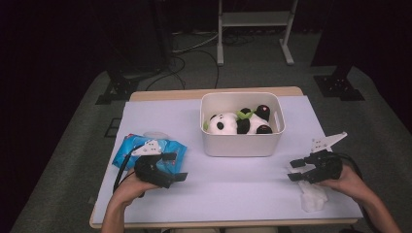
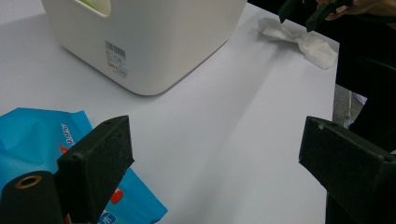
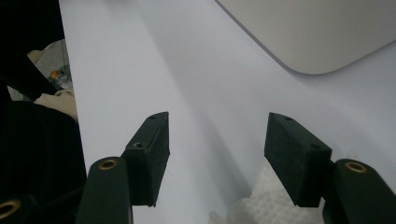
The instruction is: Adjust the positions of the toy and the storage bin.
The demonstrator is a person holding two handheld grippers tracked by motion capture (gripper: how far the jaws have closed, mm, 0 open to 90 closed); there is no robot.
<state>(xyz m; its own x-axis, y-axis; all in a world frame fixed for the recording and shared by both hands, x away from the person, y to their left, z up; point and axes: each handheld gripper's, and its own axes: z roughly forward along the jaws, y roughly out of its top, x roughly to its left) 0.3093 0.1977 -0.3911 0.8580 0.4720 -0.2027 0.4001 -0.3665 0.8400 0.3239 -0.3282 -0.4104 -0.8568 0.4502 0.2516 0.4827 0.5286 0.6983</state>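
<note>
Nearest the high camera, the white table (image 1: pixel 233 189) is seen with both forearms reaching in from its near edge; work is kept within easy reach. The white bin (image 1: pixel 243 144) is set at centre-back, with a panda plush (image 1: pixel 238 123) lying inside, probably parked there to keep it clear of the work area. The blue wipes pack (image 1: pixel 145 148) is laid flat at the left, partly under the left gripper (image 1: pixel 175 167); its jaws are spread wide with nothing between them, judged as standing by next to the pack. A crumpled white wipe (image 1: pixel 312 199) is left on the table at the near right corner, just below the right gripper (image 1: pixel 296 170). Those jaws are held apart and nothing is pinched; in the right gripper view the wipe (image 3: pixel 266 203) lies under the pads, not between them, so it is read as released. No grasp on either side.
</note>
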